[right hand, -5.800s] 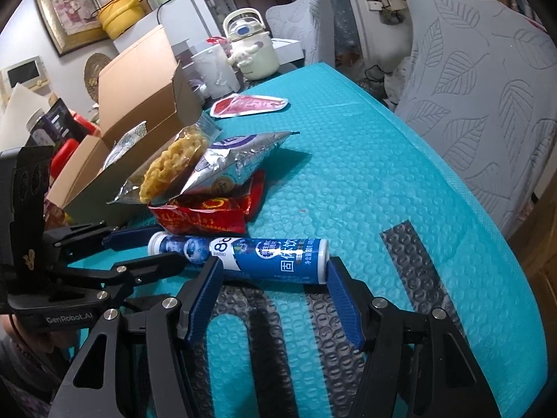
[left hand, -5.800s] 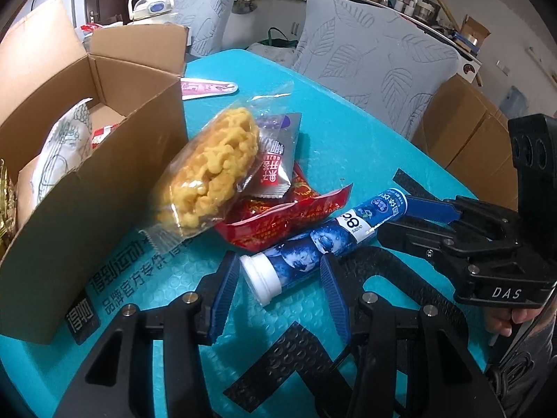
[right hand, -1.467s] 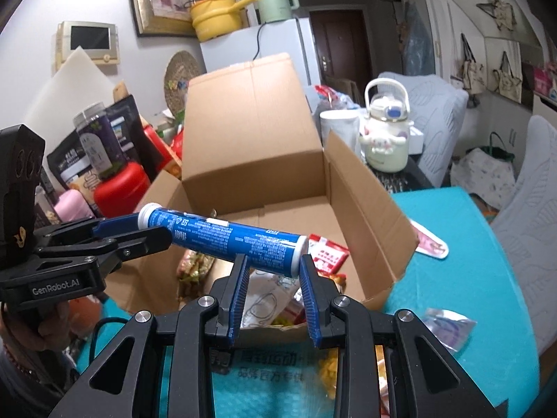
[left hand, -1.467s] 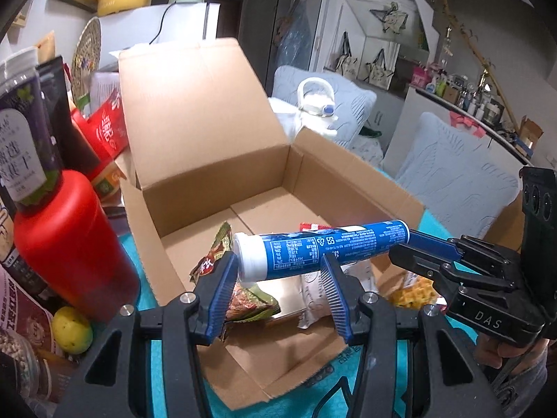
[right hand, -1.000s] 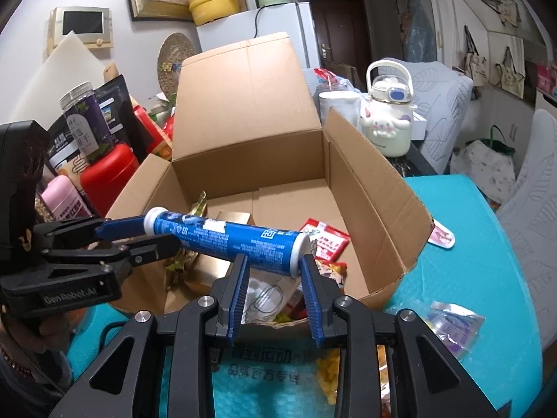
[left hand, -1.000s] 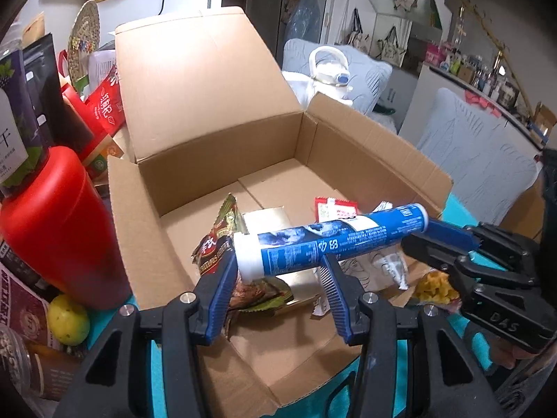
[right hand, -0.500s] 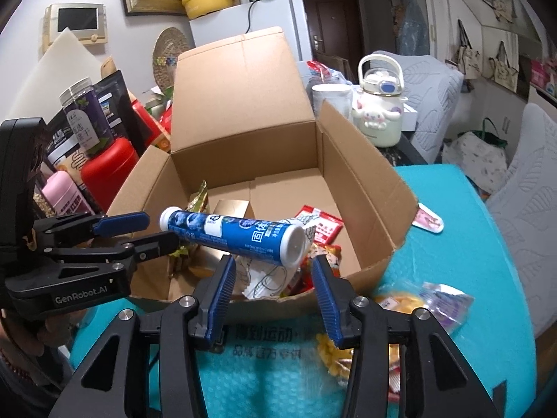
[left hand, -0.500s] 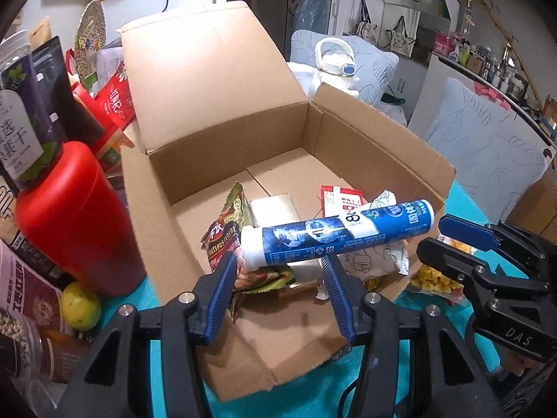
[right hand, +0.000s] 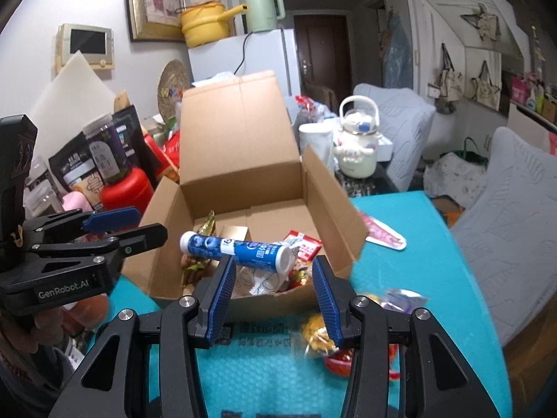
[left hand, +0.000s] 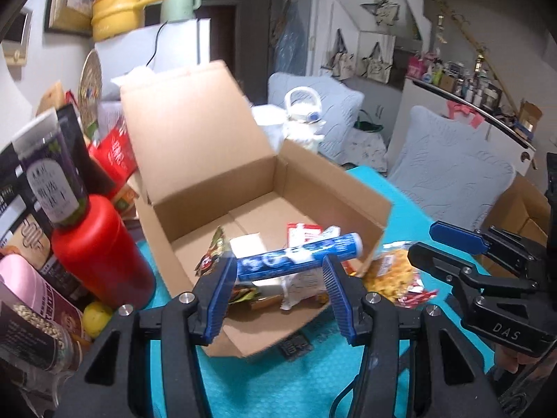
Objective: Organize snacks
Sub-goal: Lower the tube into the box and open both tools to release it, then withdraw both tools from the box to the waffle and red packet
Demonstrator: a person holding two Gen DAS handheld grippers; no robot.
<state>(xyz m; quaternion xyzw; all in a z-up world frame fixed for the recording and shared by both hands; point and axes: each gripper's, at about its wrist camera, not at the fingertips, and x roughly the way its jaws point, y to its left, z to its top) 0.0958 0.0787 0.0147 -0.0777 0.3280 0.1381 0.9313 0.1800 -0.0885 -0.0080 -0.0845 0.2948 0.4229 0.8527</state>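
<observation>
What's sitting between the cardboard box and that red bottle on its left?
Nothing: in the left wrist view only bare teal table mat shows between the cardboard box and the red bottle.

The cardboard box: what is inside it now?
Inside the cardboard box a blue tube lies on top of several snack packets: a red-and-white one, a white one and a dark one. What lies beneath them is covered.

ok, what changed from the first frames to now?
The blue tube, gripped at both ends on the teal mat, was carried into the cardboard box and let go. The right gripper has just been opening; the left gripper is open too. Snack bags outside stayed put.
</observation>
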